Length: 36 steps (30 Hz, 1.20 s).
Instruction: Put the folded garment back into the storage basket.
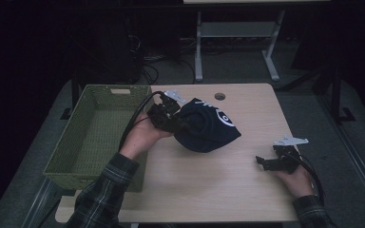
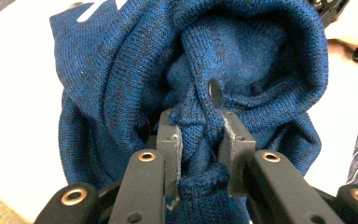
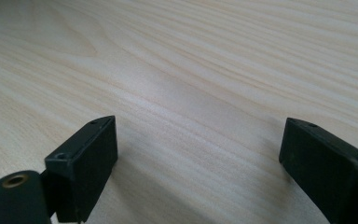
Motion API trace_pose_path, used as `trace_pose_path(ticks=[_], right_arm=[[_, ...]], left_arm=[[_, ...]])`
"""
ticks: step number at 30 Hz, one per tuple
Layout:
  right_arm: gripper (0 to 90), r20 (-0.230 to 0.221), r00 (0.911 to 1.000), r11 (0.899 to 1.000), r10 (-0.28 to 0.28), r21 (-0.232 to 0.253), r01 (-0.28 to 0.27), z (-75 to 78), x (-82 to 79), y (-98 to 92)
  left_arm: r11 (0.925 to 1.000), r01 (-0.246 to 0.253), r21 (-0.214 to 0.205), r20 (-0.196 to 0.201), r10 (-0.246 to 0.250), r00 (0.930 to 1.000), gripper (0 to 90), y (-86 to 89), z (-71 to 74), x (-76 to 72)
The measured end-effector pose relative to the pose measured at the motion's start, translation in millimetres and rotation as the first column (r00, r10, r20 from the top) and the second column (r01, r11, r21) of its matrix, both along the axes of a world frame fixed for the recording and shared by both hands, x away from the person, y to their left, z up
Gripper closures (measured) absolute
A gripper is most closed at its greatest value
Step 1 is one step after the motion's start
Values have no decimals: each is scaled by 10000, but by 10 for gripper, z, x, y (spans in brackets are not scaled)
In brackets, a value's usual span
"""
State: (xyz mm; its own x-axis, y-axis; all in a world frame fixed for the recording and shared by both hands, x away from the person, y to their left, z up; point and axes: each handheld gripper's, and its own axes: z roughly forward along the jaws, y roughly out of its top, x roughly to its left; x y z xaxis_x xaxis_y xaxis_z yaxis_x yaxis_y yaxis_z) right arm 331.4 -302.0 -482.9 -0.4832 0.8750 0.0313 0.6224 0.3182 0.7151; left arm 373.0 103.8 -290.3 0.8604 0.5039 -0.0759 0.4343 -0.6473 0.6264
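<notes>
The left gripper [image 1: 171, 116] is clamped on a blue knit hat [image 1: 206, 126] lifted above the tabletop [image 1: 209, 185] beside the green basket [image 1: 95, 137], probably its destination, while the right gripper [image 1: 266, 162] rests with jaws apart.

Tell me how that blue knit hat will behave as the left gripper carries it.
The knit hat probably stays floppy: it bunches in folds around the left gripper. It looks light, hanging from a single pinch. The textured knit likely resists slipping.
</notes>
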Motion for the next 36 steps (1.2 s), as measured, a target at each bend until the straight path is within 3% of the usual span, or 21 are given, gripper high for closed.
trace_pose_path(ticks=[9,22,27,28,30,32,33,36], right_arm=[[109,5,10000,10000,-18,-1,18,-1,1,-1],[109,10,10000,10000,-38,-3,38,-1,1,0],[109,6,10000,10000,-51,-7,51,-1,1,0],[109,0,10000,10000,-55,-3,55,-1,1,0],[109,7,10000,10000,-50,-8,50,-1,1,0],[109,-6,10000,10000,-59,0,59,-1,0,1],[109,-5,10000,10000,-56,-3,56,-1,0,0],[109,0,10000,10000,-57,-4,57,-1,0,0]], left_arm=[[9988,-477,109,198,475,9987,724,259,134,8],[9863,-1645,88,563,1638,9849,724,765,292,-31],[9730,-2308,34,712,2300,9706,724,1052,343,-52],[9730,-2308,34,712,2300,9706,724,1052,343,-52],[9642,-2650,-22,778,2644,9613,724,1209,357,-58],[9626,-2709,-13,819,2701,9593,724,1251,360,-59],[9539,-3001,-43,889,2992,9500,724,1359,360,-67],[9384,-3453,-113,912,3448,9342,724,1537,347,-79]])
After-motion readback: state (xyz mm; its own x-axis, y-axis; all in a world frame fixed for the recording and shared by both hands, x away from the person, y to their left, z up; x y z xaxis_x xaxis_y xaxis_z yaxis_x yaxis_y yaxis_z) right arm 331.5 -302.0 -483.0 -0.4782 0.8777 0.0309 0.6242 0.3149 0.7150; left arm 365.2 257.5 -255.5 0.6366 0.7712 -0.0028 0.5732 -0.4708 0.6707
